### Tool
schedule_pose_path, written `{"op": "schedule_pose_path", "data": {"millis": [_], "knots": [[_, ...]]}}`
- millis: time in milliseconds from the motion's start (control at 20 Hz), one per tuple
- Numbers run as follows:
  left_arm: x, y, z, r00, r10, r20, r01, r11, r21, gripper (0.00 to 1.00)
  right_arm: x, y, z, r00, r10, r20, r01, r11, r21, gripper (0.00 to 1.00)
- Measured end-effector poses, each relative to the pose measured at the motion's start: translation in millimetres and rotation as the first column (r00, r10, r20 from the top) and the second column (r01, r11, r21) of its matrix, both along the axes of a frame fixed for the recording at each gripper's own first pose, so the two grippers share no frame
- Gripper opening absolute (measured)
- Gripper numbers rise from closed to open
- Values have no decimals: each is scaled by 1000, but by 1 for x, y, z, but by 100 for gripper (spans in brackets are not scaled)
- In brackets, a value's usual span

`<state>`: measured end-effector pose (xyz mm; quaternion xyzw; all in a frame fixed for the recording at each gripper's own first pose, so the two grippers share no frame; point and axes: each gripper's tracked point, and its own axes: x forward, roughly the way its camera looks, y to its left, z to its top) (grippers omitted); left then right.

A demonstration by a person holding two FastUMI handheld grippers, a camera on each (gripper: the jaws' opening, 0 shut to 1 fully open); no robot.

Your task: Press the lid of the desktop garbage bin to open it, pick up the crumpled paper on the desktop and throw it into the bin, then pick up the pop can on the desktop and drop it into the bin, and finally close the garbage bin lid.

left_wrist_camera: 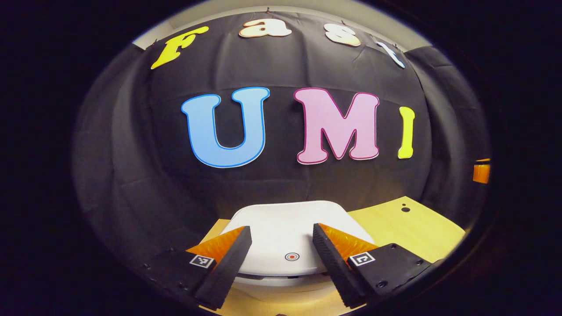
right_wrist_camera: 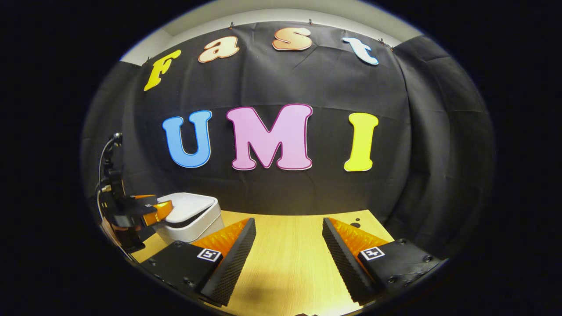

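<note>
A white desktop garbage bin [left_wrist_camera: 281, 285] stands right in front of my left gripper [left_wrist_camera: 282, 231], its lid [left_wrist_camera: 281, 224] lying flat and down. A small red round mark [left_wrist_camera: 291, 256] sits near the lid's front edge, between my two fingers. The left gripper is open, holds nothing, and hovers just over the lid. In the right gripper view the same bin [right_wrist_camera: 193, 217] stands at the far left of the table, with the left gripper [right_wrist_camera: 151, 210] over its near side. My right gripper [right_wrist_camera: 289, 224] is open over bare tabletop, well to the right of the bin.
The light wooden table [right_wrist_camera: 285, 263] runs back to the black cloth wall. Small dark holes [left_wrist_camera: 405, 208] mark its far right corner. An orange object [left_wrist_camera: 481, 172] shows at the right edge of the left gripper view. A cable [right_wrist_camera: 105, 153] rises behind the left gripper.
</note>
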<state>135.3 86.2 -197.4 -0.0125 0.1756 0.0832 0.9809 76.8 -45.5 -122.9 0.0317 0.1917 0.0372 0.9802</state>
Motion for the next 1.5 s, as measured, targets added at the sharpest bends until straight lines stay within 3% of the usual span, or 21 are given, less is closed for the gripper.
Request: {"op": "schedule_pose_path", "data": {"millis": [150,400,550,700,850,950,1100,1350,1500], "knots": [[-7,-3,-9,1000,23,5,-23,999,-23,96,-10,2,-3,1000,-7,-17,7,1000,-2,98],[-6,-5,-7,992,18,127,-21,999,24,98,-22,9,-7,1000,4,-31,-4,1000,-15,98],[-7,-6,-11,991,14,133,-21,999,48,98,-25,13,-13,999,19,-49,-20,1000,-11,98],[-8,-7,-13,985,24,168,-23,1000,-3,98,-25,18,-17,997,46,-61,-46,999,-4,98],[-6,-6,-7,985,18,170,-21,1000,16,98,-21,24,-19,994,88,-60,-88,996,6,99],[-7,-4,-3,994,43,104,-47,998,37,96,-18,27,-17,993,111,-49,-110,994,25,99],[-12,-18,47,983,87,161,-88,996,0,95,-12,19,-7,993,122,-2,-122,992,31,99],[-46,-65,151,938,123,325,-140,990,31,94,2,9,25,981,149,126,-156,987,41,98],[-66,-97,185,921,116,371,-119,993,-16,94,4,10,49,976,114,184,-133,987,89,98]]}}
